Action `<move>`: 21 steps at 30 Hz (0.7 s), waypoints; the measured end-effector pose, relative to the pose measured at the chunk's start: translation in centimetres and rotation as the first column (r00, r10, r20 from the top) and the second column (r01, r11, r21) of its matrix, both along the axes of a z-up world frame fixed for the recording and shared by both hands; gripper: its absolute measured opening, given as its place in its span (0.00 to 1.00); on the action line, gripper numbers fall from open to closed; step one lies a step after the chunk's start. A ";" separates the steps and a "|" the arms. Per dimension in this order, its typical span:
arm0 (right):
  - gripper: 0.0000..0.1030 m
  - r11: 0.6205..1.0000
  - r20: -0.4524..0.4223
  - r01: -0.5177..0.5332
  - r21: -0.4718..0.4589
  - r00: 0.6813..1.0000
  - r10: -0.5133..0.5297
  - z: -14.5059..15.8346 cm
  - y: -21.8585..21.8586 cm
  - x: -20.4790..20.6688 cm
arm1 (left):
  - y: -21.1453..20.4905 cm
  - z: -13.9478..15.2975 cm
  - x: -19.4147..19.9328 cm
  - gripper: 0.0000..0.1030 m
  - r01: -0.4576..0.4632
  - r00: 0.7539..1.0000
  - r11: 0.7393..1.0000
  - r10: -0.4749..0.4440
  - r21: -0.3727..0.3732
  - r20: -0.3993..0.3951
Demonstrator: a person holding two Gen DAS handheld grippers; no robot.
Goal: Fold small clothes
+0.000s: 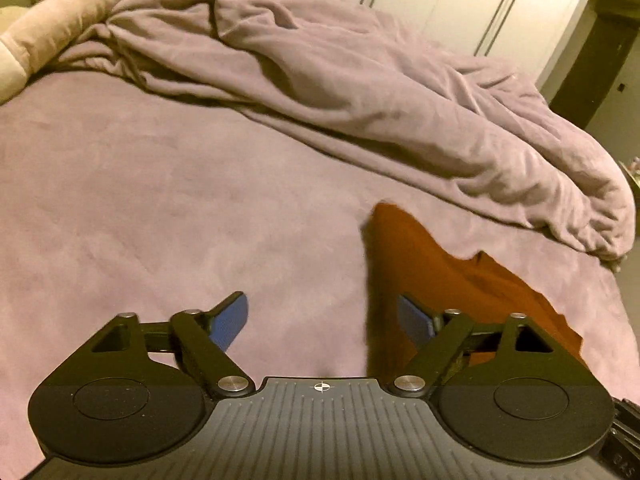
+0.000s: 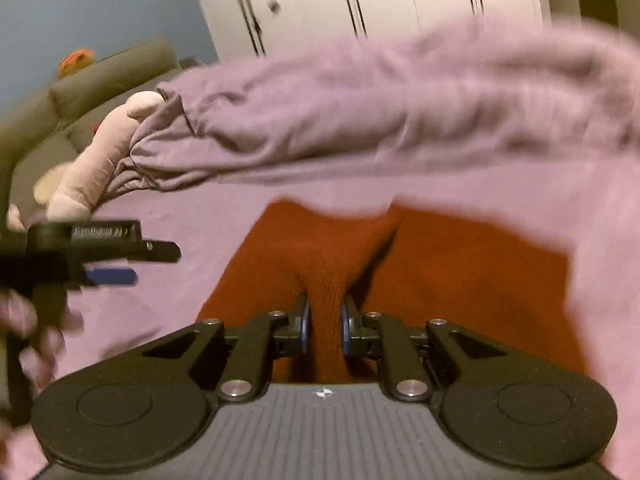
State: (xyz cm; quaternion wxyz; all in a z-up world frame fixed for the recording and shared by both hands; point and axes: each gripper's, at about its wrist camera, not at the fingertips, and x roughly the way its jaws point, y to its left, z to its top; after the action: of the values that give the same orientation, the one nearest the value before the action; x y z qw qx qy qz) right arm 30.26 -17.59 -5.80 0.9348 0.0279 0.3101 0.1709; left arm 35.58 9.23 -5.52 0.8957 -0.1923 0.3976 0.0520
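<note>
left gripper (image 1: pixel 322 320): jaws spread wide, nothing between them, bare bedsheet (image 1: pixel 140 200) seen in the gap | right gripper (image 2: pixel 324 322): jaws drawn narrow, a raised ridge of the rust-orange garment (image 2: pixel 460 280) pinched between the pads | garment: spread on the sheet, lower right of left view | rumpled duvet (image 1: pixel 360 80): across the upper frame
</note>
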 end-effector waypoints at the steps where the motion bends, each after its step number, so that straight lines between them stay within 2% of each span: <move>1: 0.13 0.999 -0.019 0.046 -0.004 0.999 -0.046 -0.3 -1.1 -0.4 | -0.4 -0.5 -0.2 0.86 0.017 1.000 1.000 -0.017 -0.014 -0.015; 3: 0.13 0.985 0.023 0.120 -0.123 0.993 -0.118 -1.5 -2.0 -1.4 | -1.3 -1.8 -0.6 0.86 0.047 0.998 0.998 -0.050 -0.042 -0.048; 4: 0.05 0.949 0.071 0.190 -0.253 0.982 -0.178 -2.5 -2.1 -1.9 | -1.9 -2.4 -0.8 0.86 0.066 0.995 0.997 -0.069 -0.040 -0.067; 5: 0.03 0.932 0.069 0.213 -0.292 0.977 -0.202 -3.4 -2.6 -2.1 | -2.6 -2.9 -1.0 0.86 0.081 0.993 0.996 -0.083 -0.029 -0.080; 6: 0.02 0.934 0.028 0.224 -0.278 0.974 -0.225 -4.2 -3.5 -1.9 | -3.1 -3.2 -1.1 0.86 0.096 0.991 0.995 -0.097 -0.021 -0.087; 7: 0.02 0.951 -0.015 0.220 -0.216 0.973 -0.229 -4.4 -4.5 -2.0 | -3.6 -3.4 -1.3 0.86 0.111 0.990 0.994 -0.113 -0.023 -0.085; 10: 0.04 0.981 -0.040 0.176 -0.080 0.983 -0.180 -2.7 -5.6 -2.1 | -5.1 -3.7 -1.4 0.86 0.148 0.985 0.987 -0.152 -0.058 -0.086; 11: 0.12 0.988 -0.071 0.156 -0.011 0.985 -0.156 -2.2 -6.1 -1.8 | -5.6 -3.8 -1.3 0.85 0.156 0.983 0.986 -0.161 -0.057 -0.092; 12: 0.20 0.987 -0.097 0.154 0.049 0.984 -0.149 -2.2 -6.6 -1.5 | -6.2 -3.9 -1.3 0.85 0.154 0.983 0.988 -0.155 -0.021 -0.097; 13: 0.38 0.981 -0.117 0.159 0.112 0.982 -0.146 -2.2 -7.1 -0.9 | -6.5 -4.0 -1.3 0.85 0.156 0.983 0.988 -0.155 0.006 -0.097; 14: 0.55 0.978 -0.134 0.155 0.140 0.982 -0.136 -2.1 -7.1 -0.6 | -6.5 -4.1 -1.3 0.85 0.155 0.983 0.988 -0.154 0.006 -0.101; 16: 0.71 0.977 -0.171 0.112 0.184 0.982 -0.080 -2.5 -7.0 0.4 | -6.1 -4.2 -1.5 0.85 0.145 0.983 0.989 -0.147 -0.031 -0.105; 18: 0.71 0.961 -0.188 0.081 0.264 0.982 -0.031 -3.3 -6.9 1.2 | -6.0 -4.4 -1.5 0.85 0.141 0.983 0.990 -0.143 -0.027 -0.111; 21: 0.72 0.929 -0.322 0.096 0.357 0.946 0.026 -6.1 -6.0 4.4 | -5.9 -4.4 -1.4 0.84 0.136 0.983 0.991 -0.137 -0.022 -0.126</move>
State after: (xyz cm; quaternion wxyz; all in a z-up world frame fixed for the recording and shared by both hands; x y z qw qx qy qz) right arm 34.68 -23.63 -11.91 0.8529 0.2358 0.4198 0.2021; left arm 34.19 3.30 -9.89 0.8687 -0.1670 0.4663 0.0000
